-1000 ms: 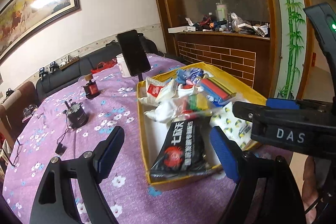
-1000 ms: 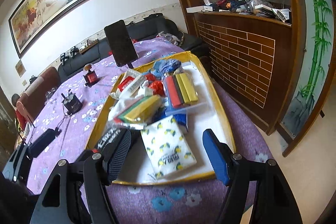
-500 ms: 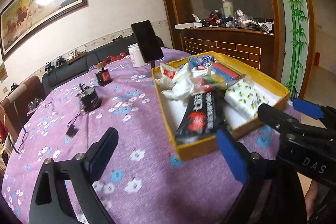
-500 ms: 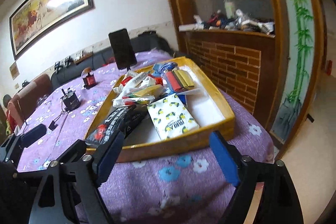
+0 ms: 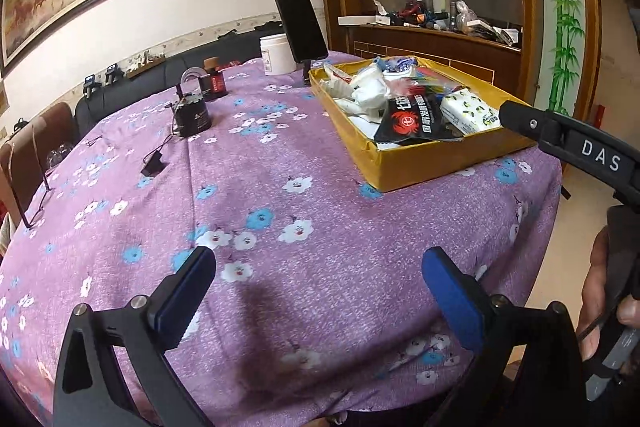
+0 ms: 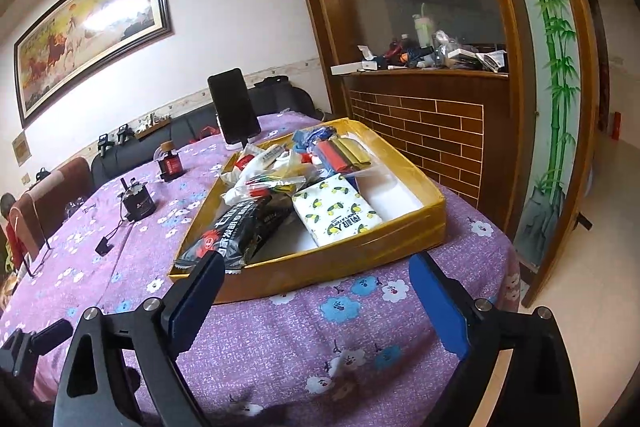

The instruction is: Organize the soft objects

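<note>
Left gripper [image 5: 318, 291]: jaws opening, nothing between the blue pads, only purple floral tablecloth [image 5: 280, 211] below. Right gripper [image 6: 316, 293]: jaws also opening, empty; its near-left pad overlaps the front rim of the yellow tray [image 6: 360, 255] in view, contact not confirmed.

Soft objects all lie in the yellow tray, at 1 o'clock in the left wrist view and 12 o'clock in the right wrist view. Contents:
- black snack bag [image 6: 240, 231] with red emblem, front-left corner, one end at the rim;
- lemon-print tissue pack [image 6: 338, 213], just right of the bag, tilted;
- white plastic bags [image 5: 366, 89] mid-tray;
- red and yellow folded cloths [image 6: 344, 153] in clear wrap at the far end, blue bundle [image 6: 314, 137] behind.
Right half of the tray floor is bare white.

On the table beyond: phone on a stand [image 6: 234, 111] at the tray's far-left corner, white jar [image 5: 276, 53], dark bottle [image 5: 214, 81], black cylindrical device [image 5: 192, 115] with cable.
</note>
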`<state>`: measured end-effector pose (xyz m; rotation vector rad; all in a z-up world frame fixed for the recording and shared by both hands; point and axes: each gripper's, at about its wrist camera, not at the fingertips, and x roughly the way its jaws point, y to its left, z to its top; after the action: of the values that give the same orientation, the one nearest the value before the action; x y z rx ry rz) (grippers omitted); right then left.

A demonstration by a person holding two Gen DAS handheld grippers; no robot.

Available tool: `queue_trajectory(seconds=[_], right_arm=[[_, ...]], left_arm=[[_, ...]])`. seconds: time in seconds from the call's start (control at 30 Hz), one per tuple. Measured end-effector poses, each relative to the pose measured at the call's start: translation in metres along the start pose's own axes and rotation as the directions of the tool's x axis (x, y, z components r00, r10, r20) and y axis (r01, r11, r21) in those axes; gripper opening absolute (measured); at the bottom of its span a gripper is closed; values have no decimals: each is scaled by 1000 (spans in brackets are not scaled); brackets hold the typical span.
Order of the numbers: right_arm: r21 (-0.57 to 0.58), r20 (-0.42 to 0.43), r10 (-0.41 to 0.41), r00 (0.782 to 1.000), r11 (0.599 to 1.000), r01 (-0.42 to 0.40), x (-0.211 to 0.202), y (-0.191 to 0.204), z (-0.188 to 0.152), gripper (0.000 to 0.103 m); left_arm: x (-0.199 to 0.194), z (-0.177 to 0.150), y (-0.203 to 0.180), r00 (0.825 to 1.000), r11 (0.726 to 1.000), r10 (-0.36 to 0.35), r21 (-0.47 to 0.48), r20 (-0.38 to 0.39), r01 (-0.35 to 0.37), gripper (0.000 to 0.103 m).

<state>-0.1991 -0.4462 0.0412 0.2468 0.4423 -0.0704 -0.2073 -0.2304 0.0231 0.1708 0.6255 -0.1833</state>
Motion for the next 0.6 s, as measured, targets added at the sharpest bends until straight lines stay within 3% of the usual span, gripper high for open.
queue_trajectory(seconds=[0.23, 0.37, 0.6], right_arm=[[-7, 2, -4, 1000, 1000, 4, 0, -3, -1, 97], [-7, 5, -16, 1000, 1000, 16, 1, -4, 0, 102], [-7, -32, -8, 999, 1000, 7, 5, -3, 0, 102]], left_arm=[[0, -2, -6, 999, 999, -38, 22, -24, 38, 103], [-2, 0, -10, 999, 998, -49, 39, -22, 50, 103], [-9, 1, -12, 996, 993, 90, 71, 5, -90, 103]])
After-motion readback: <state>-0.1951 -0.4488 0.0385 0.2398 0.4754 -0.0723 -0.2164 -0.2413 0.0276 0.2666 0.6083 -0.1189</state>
